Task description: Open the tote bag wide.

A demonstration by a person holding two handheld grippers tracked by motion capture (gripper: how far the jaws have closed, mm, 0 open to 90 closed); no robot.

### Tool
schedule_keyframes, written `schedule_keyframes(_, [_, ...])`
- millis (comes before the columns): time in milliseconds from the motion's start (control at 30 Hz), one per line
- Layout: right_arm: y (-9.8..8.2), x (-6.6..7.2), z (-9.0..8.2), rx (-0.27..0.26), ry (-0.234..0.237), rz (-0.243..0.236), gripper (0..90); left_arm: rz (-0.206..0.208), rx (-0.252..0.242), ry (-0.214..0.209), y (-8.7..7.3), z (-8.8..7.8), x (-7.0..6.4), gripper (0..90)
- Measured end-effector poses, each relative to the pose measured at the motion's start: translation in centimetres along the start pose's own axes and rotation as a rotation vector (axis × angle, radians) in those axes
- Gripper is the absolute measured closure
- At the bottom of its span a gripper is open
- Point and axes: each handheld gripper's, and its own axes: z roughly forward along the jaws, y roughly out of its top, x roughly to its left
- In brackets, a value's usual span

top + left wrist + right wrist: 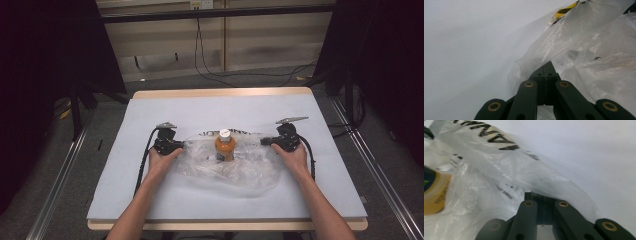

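A clear plastic bag (235, 167) with black lettering lies spread across the middle of the table. An orange bottle (225, 146) with a white cap stands upright in it. My left gripper (179, 146) is shut on the bag's left edge (564, 50), its jaws pressed together on the film (548, 67). On the other side my right gripper (266, 141) is shut on the bag's right edge (529, 170), with the film tucked between its jaws (541, 196). The bottle's label (434, 192) shows at the left of the right gripper view.
The table carries a pale blue mat (150, 200) with a wooden rim (220, 93). Black frames and curtains stand at both sides. Cables (210, 70) lie on the floor behind the table.
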Motion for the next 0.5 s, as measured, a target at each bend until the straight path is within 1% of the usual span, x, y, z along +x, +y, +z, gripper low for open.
schedule_keyframes(33, [0.0,-0.2,-0.1,0.003,-0.007,0.000,90.0,0.000,0.001,0.001,0.0,0.0,0.0,90.0])
schedule_keyframes(100, [-0.2,-0.3,-0.3,0.003,-0.011,-0.001,90.0,0.020,0.010,0.019,0.1,-0.1,-0.1,90.0])
schedule_keyframes(167, [-0.3,-0.1,-0.6,0.008,-0.022,-0.010,90.0,0.021,0.014,0.030,0.1,-0.3,-0.2,90.0])
schedule_keyframes(200, [-0.3,-0.1,-0.8,0.013,-0.026,-0.015,90.0,0.024,0.013,0.027,0.0,-0.5,-0.2,90.0])
schedule_keyframes(233, [-0.3,0.0,-1.0,0.002,-0.024,-0.019,90.0,0.027,0.006,0.027,0.0,-0.7,-0.3,90.0])
schedule_keyframes(267, [-0.2,0.1,-1.3,-0.009,-0.016,-0.017,90.0,0.025,-0.015,0.017,0.1,-1.1,-0.3,90.0])
schedule_keyframes(300, [-0.1,0.3,-1.7,-0.035,0.005,-0.014,90.0,0.021,-0.027,0.009,0.1,-1.4,-0.4,90.0])
schedule_keyframes(367, [0.2,0.9,-2.3,-0.045,0.016,-0.028,90.0,0.037,-0.042,-0.008,0.4,-2.2,-0.7,90.0])
schedule_keyframes(400, [0.3,1.3,-2.5,-0.047,0.023,-0.046,90.0,0.049,-0.045,-0.001,0.5,-2.7,-1.0,90.0])
schedule_keyframes(467, [0.5,2.1,-3.1,-0.053,0.038,-0.072,90.0,0.065,-0.060,-0.005,0.8,-3.6,-1.6,90.0])
schedule_keyframes(500, [0.7,2.6,-3.3,-0.056,0.046,-0.078,90.0,0.079,-0.072,0.003,1.0,-4.2,-1.8,90.0])
